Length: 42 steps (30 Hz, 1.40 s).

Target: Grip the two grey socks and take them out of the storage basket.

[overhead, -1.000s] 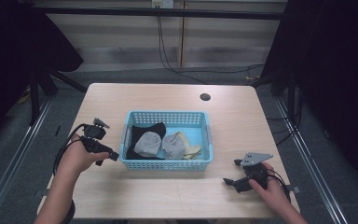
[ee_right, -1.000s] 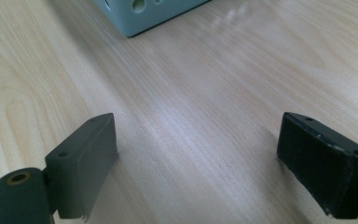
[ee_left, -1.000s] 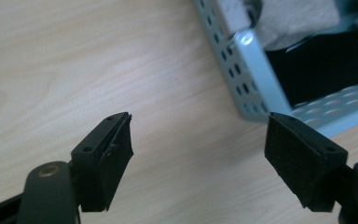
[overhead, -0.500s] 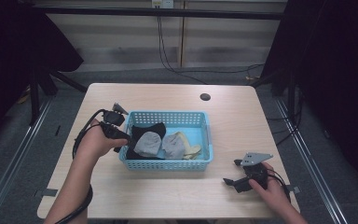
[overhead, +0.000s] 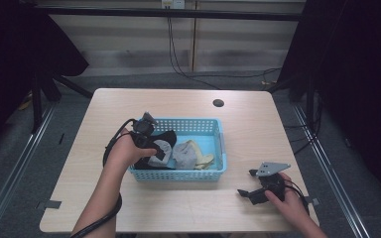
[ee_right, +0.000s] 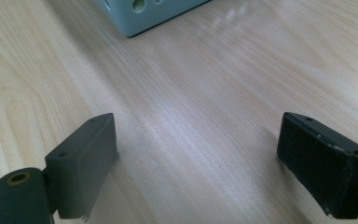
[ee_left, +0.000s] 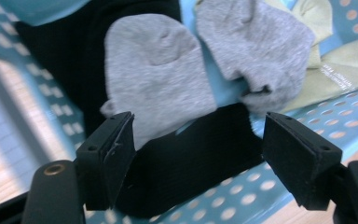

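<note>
Black sock point(ee_left: 191, 158) lies between the open left tool point(ee_left: 198, 154).

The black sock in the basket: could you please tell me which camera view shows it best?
The left gripper view: the black sock lies close up there, part under a grey sock. The high view shows it small, partly behind the left gripper. The right gripper view offers just a basket corner.

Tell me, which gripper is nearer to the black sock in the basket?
Left. The left gripper is over the black sock, jaws open; the right gripper rests on the table, outside the basket.
</note>
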Each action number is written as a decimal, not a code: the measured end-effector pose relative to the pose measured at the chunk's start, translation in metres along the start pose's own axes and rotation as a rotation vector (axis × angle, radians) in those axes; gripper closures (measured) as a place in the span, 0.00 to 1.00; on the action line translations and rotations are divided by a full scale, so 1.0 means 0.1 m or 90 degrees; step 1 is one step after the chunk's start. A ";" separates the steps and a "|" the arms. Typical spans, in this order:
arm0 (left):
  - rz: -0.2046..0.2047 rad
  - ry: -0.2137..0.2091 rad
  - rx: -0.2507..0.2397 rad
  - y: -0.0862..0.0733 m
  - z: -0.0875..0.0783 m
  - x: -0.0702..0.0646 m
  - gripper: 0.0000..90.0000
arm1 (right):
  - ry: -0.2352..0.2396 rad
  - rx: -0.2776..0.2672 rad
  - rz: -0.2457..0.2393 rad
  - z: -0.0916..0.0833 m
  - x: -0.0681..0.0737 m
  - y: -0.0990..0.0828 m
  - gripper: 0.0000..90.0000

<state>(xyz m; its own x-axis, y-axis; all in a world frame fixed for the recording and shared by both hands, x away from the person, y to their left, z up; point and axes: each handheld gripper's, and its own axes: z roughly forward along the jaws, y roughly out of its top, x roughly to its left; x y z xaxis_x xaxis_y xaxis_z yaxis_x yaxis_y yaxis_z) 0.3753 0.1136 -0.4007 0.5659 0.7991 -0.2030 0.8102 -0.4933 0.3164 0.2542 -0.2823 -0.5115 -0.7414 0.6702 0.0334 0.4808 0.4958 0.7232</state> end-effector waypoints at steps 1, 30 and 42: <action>0.000 -0.006 0.006 0.02 0.03 -0.02 0.28 | -0.001 0.001 0.000 0.00 0.00 0.00 0.13; 0.033 -0.053 0.052 0.34 0.55 -0.42 0.67 | 0.000 0.000 0.000 0.00 0.00 0.00 0.13; 0.026 -0.035 0.072 0.37 0.39 -0.42 0.93 | 0.000 0.000 0.000 0.00 0.00 0.00 0.13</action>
<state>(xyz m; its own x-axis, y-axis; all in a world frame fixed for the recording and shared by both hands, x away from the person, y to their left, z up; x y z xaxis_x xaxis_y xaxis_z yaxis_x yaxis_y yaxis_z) 0.3880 0.0485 -0.4166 0.6032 0.7596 -0.2432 0.7971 -0.5629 0.2188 0.2542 -0.2823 -0.5115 -0.7417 0.6699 0.0336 0.4806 0.4958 0.7233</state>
